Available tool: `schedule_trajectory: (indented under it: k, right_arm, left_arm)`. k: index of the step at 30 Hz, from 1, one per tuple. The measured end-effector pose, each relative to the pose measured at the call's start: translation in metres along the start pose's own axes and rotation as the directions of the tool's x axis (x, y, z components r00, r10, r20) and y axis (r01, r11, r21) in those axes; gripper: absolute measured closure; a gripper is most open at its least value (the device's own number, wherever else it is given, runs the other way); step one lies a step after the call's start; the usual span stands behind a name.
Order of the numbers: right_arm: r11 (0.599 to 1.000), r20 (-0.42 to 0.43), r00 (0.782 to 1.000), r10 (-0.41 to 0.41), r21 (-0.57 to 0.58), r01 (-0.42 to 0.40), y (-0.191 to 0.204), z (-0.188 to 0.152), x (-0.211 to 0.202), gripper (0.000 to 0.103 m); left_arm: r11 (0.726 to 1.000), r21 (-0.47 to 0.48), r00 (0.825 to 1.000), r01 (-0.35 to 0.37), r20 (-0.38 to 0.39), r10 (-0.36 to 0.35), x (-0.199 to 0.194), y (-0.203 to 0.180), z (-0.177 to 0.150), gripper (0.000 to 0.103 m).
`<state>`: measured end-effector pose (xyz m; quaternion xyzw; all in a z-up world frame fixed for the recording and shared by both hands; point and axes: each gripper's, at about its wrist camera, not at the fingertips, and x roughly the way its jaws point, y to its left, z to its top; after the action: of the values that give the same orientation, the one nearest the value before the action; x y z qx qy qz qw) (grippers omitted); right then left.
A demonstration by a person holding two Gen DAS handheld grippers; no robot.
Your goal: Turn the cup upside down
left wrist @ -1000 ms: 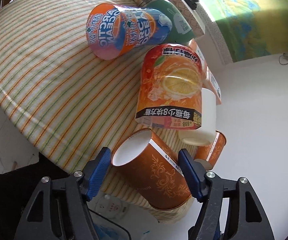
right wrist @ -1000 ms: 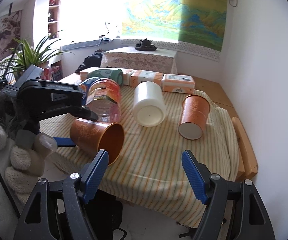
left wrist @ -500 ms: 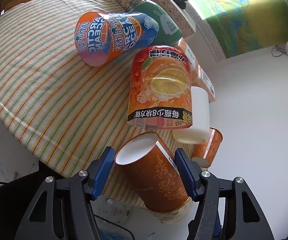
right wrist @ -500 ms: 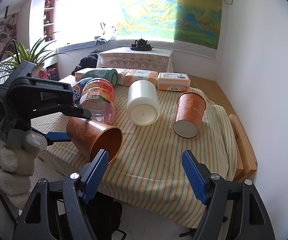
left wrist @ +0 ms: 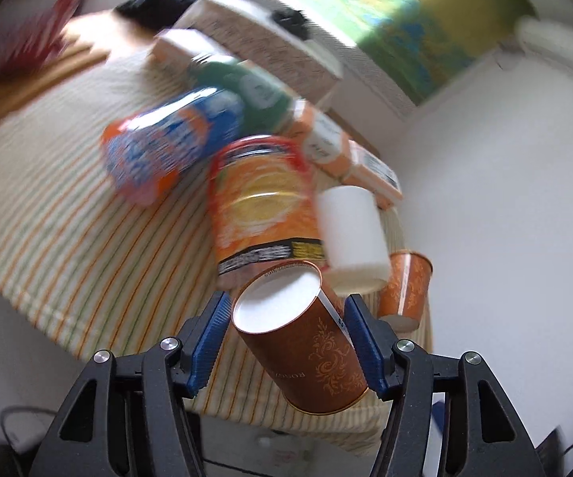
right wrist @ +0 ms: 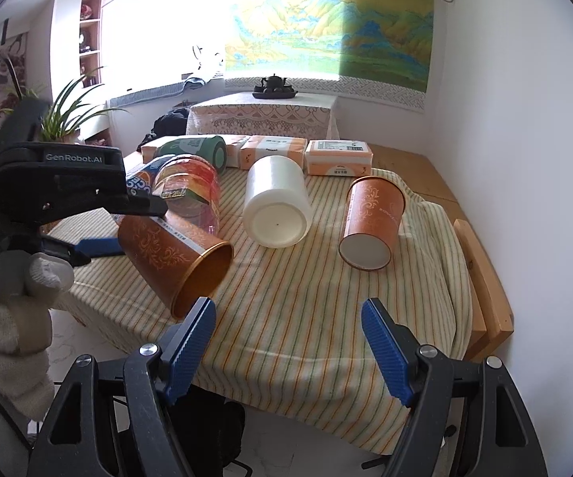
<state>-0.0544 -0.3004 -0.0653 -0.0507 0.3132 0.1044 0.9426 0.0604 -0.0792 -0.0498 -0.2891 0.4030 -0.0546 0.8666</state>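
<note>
My left gripper point(left wrist: 286, 322) is shut on a brown paper cup point(left wrist: 306, 342) with gold scrollwork. The cup is held above the table's left front corner, tilted, with its white base toward the far side in the left wrist view. In the right wrist view the same cup point(right wrist: 171, 254) points its open mouth down and to the right, held by the left gripper point(right wrist: 127, 222). My right gripper point(right wrist: 286, 334) is open and empty above the table's front edge. A second brown paper cup point(right wrist: 372, 218) lies on its side at the right.
The striped tablecloth point(right wrist: 306, 302) covers the table. On it lie a white cup point(right wrist: 276, 206), a clear orange-labelled cup point(right wrist: 191, 190), a blue-orange cup point(left wrist: 167, 151), a green cup point(right wrist: 199, 149) and tissue packs point(right wrist: 338, 157). A wooden bench point(right wrist: 485, 278) stands at the right.
My left gripper has lifted and turned the brown cup, so its base tips further up and its mouth further down. The left wrist view is blurred by motion. The right gripper has barely moved.
</note>
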Motion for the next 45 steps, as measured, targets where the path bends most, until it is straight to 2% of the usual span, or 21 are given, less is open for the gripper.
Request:
schedule_trajectory:
  k: [3, 7, 9, 13, 14, 16, 21, 27, 33, 39, 45]
  right_arm:
    - [1.000, 0.004, 1.000, -0.012, 0.027, 0.012, -0.008, -0.002, -0.001, 0.031]
    - [0.997, 0.010, 0.999, -0.034, 0.069, 0.034, -0.021, -0.007, -0.005, 0.031]
    - [0.995, 0.011, 0.999, -0.043, 0.095, 0.042, -0.029, -0.008, -0.007, 0.031]
    - [0.990, 0.011, 0.998, -0.057, 0.133, 0.055, -0.041, -0.013, -0.010, 0.031]
    - [0.989, 0.012, 0.998, -0.062, 0.137, 0.060, -0.043, -0.014, -0.011, 0.031]
    - [0.987, 0.012, 0.998, -0.066, 0.147, 0.064, -0.048, -0.016, -0.012, 0.031]
    - [0.981, 0.016, 0.997, -0.075, 0.180, 0.071, -0.057, -0.019, -0.017, 0.031]
    - [0.980, 0.026, 0.996, -0.080, 0.187, 0.074, -0.058, -0.019, -0.022, 0.031]
    - [0.979, 0.027, 0.997, -0.074, 0.192, 0.067, -0.059, -0.018, -0.023, 0.031]
    - [0.979, 0.043, 0.997, -0.068, 0.194, 0.058, -0.055, -0.017, -0.026, 0.031]
    - [0.981, 0.066, 0.994, -0.088, 0.180, 0.075, -0.046, -0.012, -0.038, 0.031]
  left_arm:
    - [0.979, 0.194, 0.998, -0.055, 0.045, 0.047, 0.004, -0.030, -0.004, 0.040]
    - [0.924, 0.369, 0.994, -0.098, 0.088, 0.070, 0.011, -0.057, -0.015, 0.040]
    - [0.893, 0.436, 0.990, -0.108, 0.124, 0.060, 0.012, -0.067, -0.025, 0.040]
    - [0.805, 0.571, 0.975, -0.161, 0.218, 0.041, 0.013, -0.086, -0.051, 0.040]
    - [0.789, 0.591, 0.972, -0.170, 0.234, 0.034, 0.013, -0.088, -0.057, 0.040]
    - [0.773, 0.611, 0.968, -0.170, 0.251, 0.015, 0.013, -0.091, -0.064, 0.040]
    - [0.769, 0.632, 0.978, -0.099, 0.203, -0.042, 0.013, -0.087, -0.077, 0.038]
    - [0.770, 0.635, 0.984, -0.062, 0.166, -0.058, 0.013, -0.080, -0.086, 0.036]
    - [0.766, 0.642, 0.987, -0.013, 0.130, -0.092, 0.013, -0.076, -0.084, 0.016]
    - [0.763, 0.647, 0.984, -0.021, 0.147, -0.098, 0.002, -0.075, -0.083, 0.012]
    - [0.756, 0.649, 0.979, -0.085, 0.194, -0.057, -0.012, -0.064, -0.076, 0.012]
